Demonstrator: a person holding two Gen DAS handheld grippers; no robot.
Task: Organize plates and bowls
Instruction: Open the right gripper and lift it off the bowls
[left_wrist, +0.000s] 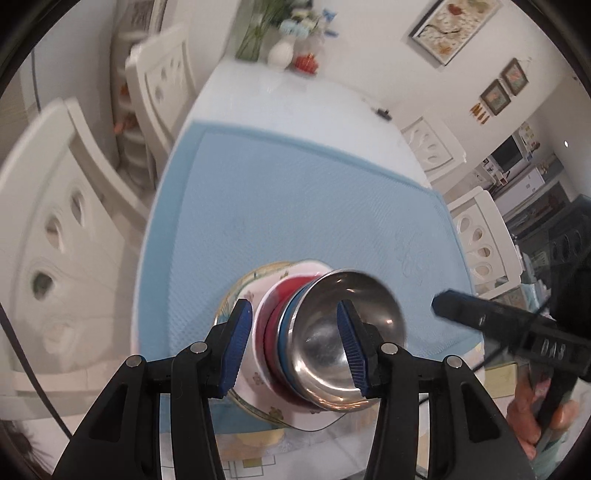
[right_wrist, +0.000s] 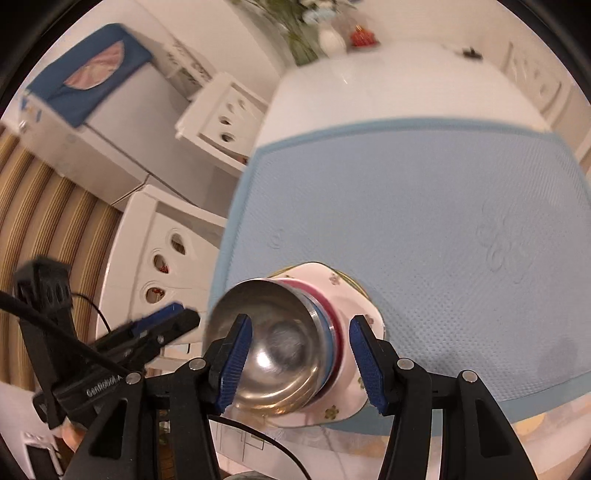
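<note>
A: Nearest item?
B: Polished steel bowl (left_wrist: 343, 354) — nested atop red and blue bowls on floral plates (right_wrist: 354, 376), near edge of textured blue mat (left_wrist: 295, 206).
A: Grippers?
B: Left gripper (left_wrist: 293, 347), right gripper (right_wrist: 308, 363) — fingers apart, straddling the stack.

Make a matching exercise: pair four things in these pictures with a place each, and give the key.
Things:
1. steel bowl
2. floral plate
3. blue mat
4. white vase

Places:
A. at the table's far end
B. top of the stack
C. spread over the table
D. bottom of the stack

Pairs: 1-B, 2-D, 3-C, 4-A
</note>
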